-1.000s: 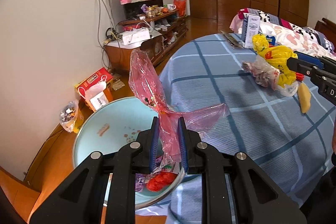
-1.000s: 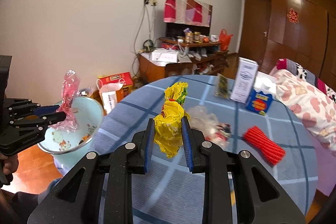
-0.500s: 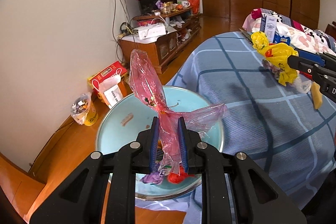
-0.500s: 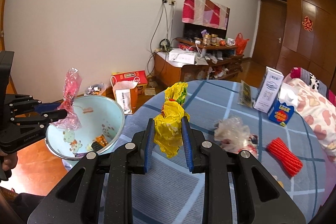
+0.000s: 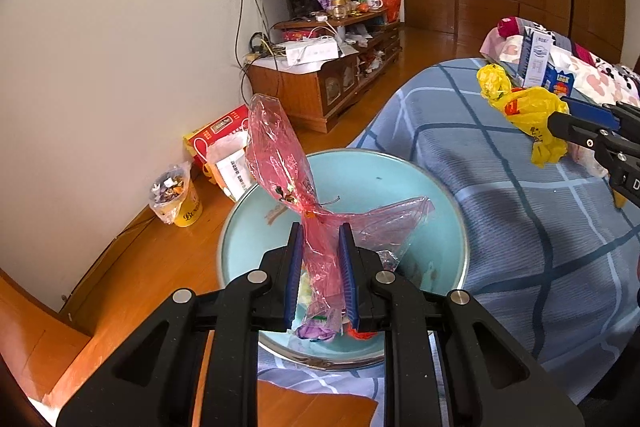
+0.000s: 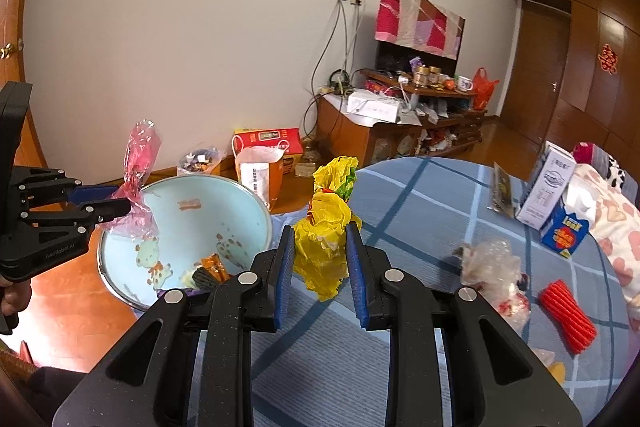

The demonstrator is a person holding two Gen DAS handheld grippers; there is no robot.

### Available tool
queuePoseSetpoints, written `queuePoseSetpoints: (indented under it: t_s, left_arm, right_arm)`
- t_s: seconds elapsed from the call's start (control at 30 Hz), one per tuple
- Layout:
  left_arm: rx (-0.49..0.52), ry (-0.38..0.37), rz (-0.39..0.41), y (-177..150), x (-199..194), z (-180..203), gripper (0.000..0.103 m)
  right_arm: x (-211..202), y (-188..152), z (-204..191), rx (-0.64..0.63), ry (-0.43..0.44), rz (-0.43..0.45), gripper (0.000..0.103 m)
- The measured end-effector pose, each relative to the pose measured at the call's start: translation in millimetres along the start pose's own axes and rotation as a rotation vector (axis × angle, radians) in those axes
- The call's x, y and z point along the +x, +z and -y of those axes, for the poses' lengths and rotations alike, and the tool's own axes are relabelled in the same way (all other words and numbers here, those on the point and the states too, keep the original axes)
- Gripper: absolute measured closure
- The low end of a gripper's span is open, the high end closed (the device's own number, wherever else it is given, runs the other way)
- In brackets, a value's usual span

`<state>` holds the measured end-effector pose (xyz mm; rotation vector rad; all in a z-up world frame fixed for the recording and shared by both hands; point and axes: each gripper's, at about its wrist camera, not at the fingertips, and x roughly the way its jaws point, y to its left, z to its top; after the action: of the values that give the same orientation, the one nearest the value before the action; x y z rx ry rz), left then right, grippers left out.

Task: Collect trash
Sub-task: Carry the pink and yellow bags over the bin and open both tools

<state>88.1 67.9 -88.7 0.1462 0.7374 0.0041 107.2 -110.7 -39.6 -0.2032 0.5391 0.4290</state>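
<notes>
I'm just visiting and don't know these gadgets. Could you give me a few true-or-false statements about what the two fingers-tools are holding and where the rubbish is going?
1. The left gripper holds a pink plastic bag. True.
2. The right gripper is empty. False: its fingers grip a crumpled yellow bag.
3. The light blue basin already contains some wrappers. True.
4. The pink bag is over the bed. False: it hangs above the basin.
5. A red ribbed item lies on the blue checked bedcover. True.
</notes>
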Motion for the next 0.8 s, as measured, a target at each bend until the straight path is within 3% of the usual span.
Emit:
queuePoseSetpoints:
  t_s: [0.8]
  left_arm:
    - [-0.018,0.046,-0.014,-4,2,-19,0.085]
  right_arm:
    - [22,9,-28,-0.061,0.055,-0.022,0.077]
